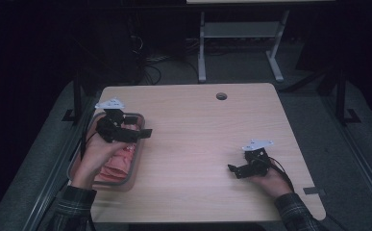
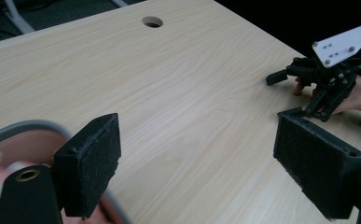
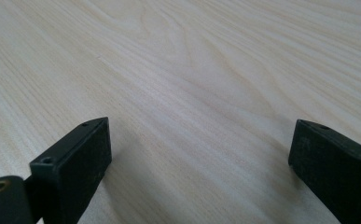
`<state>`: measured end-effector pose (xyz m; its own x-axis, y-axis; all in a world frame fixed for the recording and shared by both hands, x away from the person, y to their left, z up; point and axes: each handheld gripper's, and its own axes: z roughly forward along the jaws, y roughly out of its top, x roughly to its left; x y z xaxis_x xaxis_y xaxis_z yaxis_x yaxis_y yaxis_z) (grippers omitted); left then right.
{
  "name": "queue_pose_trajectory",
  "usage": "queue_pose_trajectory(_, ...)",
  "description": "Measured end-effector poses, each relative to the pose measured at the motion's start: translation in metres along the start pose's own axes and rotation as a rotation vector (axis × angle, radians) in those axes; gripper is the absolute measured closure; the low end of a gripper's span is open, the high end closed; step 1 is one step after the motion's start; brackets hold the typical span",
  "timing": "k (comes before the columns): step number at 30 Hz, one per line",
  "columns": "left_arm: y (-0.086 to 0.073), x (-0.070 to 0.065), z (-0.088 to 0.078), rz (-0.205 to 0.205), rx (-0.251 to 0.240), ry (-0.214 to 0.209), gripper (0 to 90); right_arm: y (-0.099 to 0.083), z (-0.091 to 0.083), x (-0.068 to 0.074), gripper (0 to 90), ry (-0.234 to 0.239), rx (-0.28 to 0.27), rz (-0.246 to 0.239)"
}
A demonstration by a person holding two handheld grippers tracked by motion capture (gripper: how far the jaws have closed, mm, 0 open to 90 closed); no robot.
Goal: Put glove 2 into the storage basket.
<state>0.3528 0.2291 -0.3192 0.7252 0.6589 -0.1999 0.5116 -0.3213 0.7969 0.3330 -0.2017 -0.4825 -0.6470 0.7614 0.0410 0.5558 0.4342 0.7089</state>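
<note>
Left hand-held gripper [image 1: 145,133], released, hovers over the grey tray [image 1: 139,156], whose long axis runs front-to-back

High view looks down and forward over the whole table [image 1: 198,144]. Left gripper view skims low across it (catching the right gripper [image 2: 308,88] too); right gripper view hugs bare wood.

No legible text, label, brand, number or sign is present on any surface in the high view, the left gripper view or the right gripper view.
</note>
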Motion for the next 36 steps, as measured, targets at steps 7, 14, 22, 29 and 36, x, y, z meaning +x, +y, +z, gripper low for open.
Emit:
queue_pose_trajectory(7,-0.002,-0.024,0.026,0.038,0.014,-0.029,14.5,0.0,0.0,0.0,5.1,0.0,-0.001,-0.001)
queue_pose_trajectory(14,-0.006,-0.045,0.047,0.086,0.024,-0.026,14.7,0.0,0.0,0.0,5.1,0.0,0.0,0.001)
queue_pose_trajectory(22,-0.02,-0.062,0.075,0.133,0.044,-0.025,14.7,0.0,0.0,0.0,5.1,0.0,0.0,0.0)
queue_pose_trajectory(29,-0.035,-0.074,0.098,0.172,0.062,-0.021,14.7,0.0,0.0,0.0,5.1,0.0,0.0,-0.001)
queue_pose_trajectory(36,-0.053,-0.078,0.119,0.21,0.089,-0.017,14.8,0.0,0.0,0.0,5.1,0.0,0.0,-0.001)
